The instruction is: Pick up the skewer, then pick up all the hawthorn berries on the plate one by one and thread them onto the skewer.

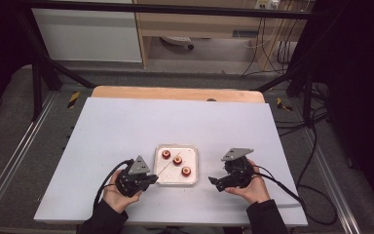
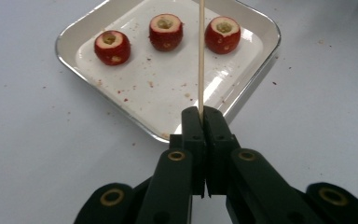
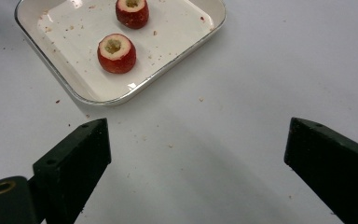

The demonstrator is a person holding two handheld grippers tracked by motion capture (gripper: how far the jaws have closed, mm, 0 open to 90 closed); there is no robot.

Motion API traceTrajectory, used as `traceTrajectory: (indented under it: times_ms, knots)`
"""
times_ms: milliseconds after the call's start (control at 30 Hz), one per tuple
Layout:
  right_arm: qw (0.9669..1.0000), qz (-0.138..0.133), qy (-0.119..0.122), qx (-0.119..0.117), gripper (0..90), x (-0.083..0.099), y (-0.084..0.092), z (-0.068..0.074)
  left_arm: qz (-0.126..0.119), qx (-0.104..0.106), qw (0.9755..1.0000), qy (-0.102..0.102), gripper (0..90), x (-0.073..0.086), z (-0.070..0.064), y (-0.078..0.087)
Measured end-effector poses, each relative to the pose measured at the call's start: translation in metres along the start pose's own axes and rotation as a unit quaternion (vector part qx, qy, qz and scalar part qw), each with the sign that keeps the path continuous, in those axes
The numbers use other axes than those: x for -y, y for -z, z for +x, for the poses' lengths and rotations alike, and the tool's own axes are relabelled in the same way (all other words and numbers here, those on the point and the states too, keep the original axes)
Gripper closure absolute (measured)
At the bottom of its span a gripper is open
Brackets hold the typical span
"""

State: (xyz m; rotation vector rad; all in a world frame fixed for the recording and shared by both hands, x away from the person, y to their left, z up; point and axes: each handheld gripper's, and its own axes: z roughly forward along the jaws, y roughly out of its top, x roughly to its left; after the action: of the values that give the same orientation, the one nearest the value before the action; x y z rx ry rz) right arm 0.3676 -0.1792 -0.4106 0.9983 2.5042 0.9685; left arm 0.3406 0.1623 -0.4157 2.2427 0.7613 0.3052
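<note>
Nearest, left tongs: the left tongs (image 2: 204, 116) are clenched on a thin wooden skewer (image 2: 200, 56), pinched at its near end so the free length runs straight ahead toward 12 o'clock over the tray; in the high view they sit at the tray's 9 o'clock (image 1: 152, 179).
Why held so: gripped by the tail and kept level, the skewer's tip is free; my guess is that it is meant to go through the cored holes of the fruit.
Right tongs: the right tongs (image 3: 196, 154) stand released and wide, nothing between the jaws, bare tabletop (image 3: 242, 84) beneath; from above they lie at the tray's 3 o'clock (image 1: 215, 183).
Why open: likely readied to take a fruit and steady it for the skewer.
Tray: a white square tray (image 2: 70, 39) with a metal rim, between the two hands, dusted with crumbs.
Fruit, far end: three red cored fruits (image 2: 166, 31) sit upright and apart in the tray, holes facing up.
Left gripper view adds: all three fruits in a row at 11, 12 and 1 o'clock of the skewer, which crosses in front of the gap between the middle and right ones.
Right gripper view adds: two fruits (image 3: 116, 52), and how wide its own jaws stand.
High view adds: both hands, the trailing cables, and the skewer as a faint line on the tray (image 1: 161, 168).
</note>
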Motion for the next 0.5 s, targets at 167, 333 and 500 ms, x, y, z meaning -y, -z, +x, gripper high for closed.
traceTrajectory:
  times_ms: [167,333,500]
  knots:
    - [0.9997,-0.001,-0.022,-0.008,4.6,-0.01,0.0,0.003,-0.021,-0.002,0.9997,0.014,88.4,0.009,0.004,0.003]
    - [0.9994,-0.002,-0.033,-0.015,3.5,-0.023,-0.004,0.008,-0.032,-0.002,0.9991,0.027,88.4,0.016,0.009,0.003]
    - [0.998,-0.005,-0.054,-0.033,3.5,-0.036,-0.01,0.012,-0.034,-0.005,0.9988,0.034,88.4,0.021,0.012,0.003]
